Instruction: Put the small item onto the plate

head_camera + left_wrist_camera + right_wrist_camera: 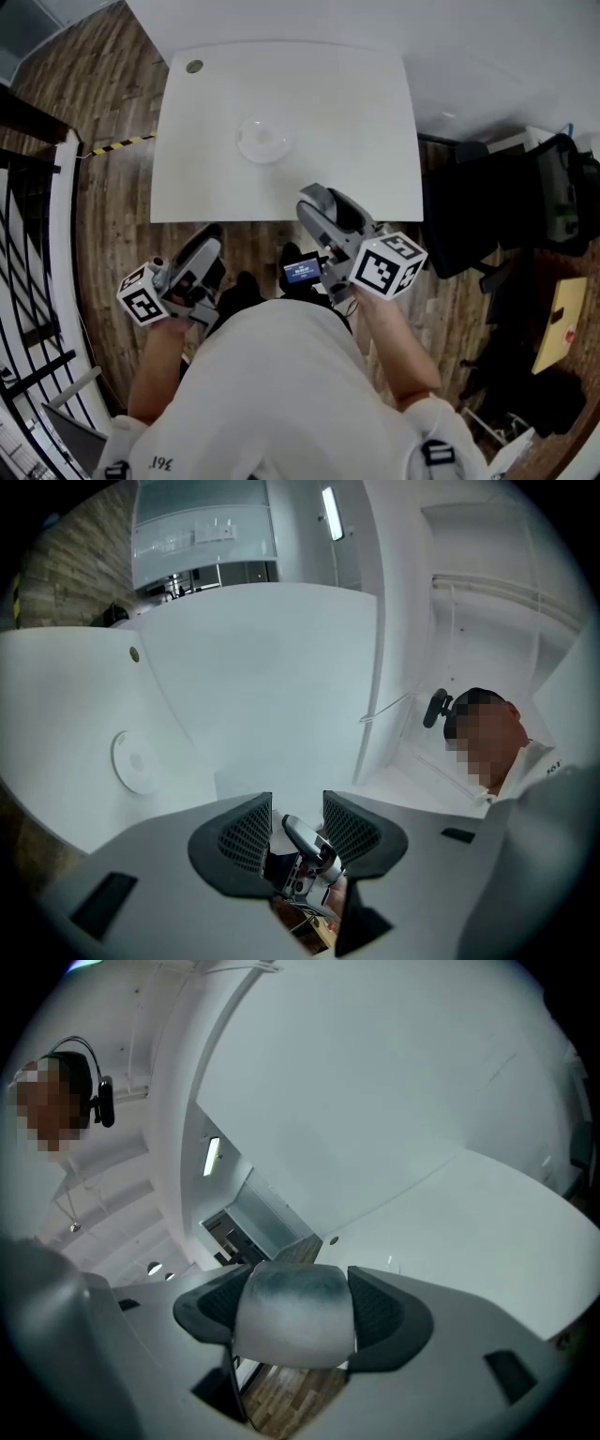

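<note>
One small item [295, 1312] sits clamped in right gripper [317, 199]; left gripper [297, 815] gapes; plate [262, 141] ahead.

Office-like room — a plain white worktop [356, 103] on wood-plank flooring [112, 112], a black office chair [464, 230] just beside it, black railing [28, 281] along one side, striped hazard tape [117, 144] on the floor, a ceiling strip light [330, 513] overhead.

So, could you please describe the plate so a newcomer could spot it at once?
Start at the white table before the person. The plate sits near its middle. It is a pale round dish nearly blending into the top, far larger than the dark disc at the far-left corner.
</note>
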Available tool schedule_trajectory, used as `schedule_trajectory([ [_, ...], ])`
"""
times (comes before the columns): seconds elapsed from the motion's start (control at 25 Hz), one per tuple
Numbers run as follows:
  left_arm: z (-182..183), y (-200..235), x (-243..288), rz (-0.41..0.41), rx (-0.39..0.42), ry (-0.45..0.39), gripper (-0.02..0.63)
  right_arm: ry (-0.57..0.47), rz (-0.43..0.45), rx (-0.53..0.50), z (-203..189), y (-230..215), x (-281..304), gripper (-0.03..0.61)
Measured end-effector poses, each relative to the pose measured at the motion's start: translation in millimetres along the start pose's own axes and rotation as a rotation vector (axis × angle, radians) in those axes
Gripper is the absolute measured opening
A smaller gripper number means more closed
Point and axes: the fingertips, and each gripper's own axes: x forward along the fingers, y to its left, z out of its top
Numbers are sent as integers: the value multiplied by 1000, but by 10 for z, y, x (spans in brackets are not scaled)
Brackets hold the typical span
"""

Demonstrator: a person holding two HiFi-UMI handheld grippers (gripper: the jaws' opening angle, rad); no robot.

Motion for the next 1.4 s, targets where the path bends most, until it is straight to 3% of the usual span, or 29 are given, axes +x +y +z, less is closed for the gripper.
schedule_trajectory([
  [0.24, 148, 262, 27, 36, -24, -4, 169, 73, -28, -71, -46, -181, 393, 308],
  [0.44, 216, 356, 28, 49, -8, 26, 169, 93, -91, -193, -113, -302, 601, 308],
  [0.84, 360, 770, -61, 73, -13, 61, 169, 232, -179, -410, -438, -667, 1370, 308],
  [1.4, 394, 1492, 160, 124, -64, 114, 169, 400, -308, -522, -659, -1521, 2376, 308],
])
